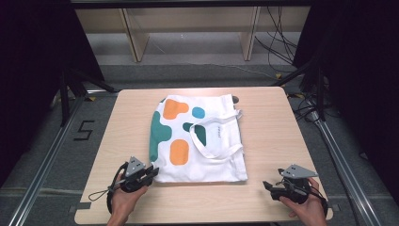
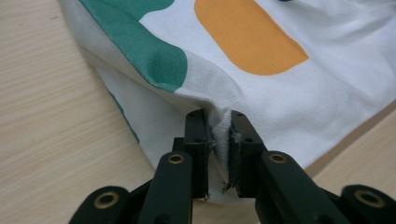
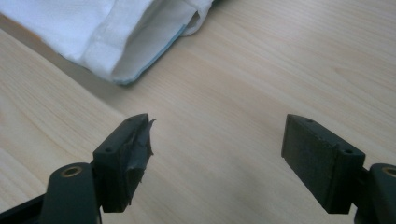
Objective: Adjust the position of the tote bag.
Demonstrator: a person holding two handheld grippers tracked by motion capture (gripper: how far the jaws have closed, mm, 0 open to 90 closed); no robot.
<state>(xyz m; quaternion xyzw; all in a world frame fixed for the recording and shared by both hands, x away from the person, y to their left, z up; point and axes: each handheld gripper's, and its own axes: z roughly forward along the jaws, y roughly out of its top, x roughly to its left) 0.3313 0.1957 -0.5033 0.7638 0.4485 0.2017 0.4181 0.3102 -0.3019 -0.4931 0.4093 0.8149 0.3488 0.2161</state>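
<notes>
On the pale wooden bench (image 1: 263, 197), the left tool (image 2: 218, 140) pinches the white cloth tote bag's (image 1: 207, 141) corner; the right tool (image 3: 217, 154) gapes, released.

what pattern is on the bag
White bag with teal, orange and blue blobs; clearest in the high view.

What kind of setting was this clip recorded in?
Probably a lab recording rig, not a home: a bare wooden table on metal rails, loose cables on the floor behind, dark surroundings, and a tote bag as prop.
</notes>
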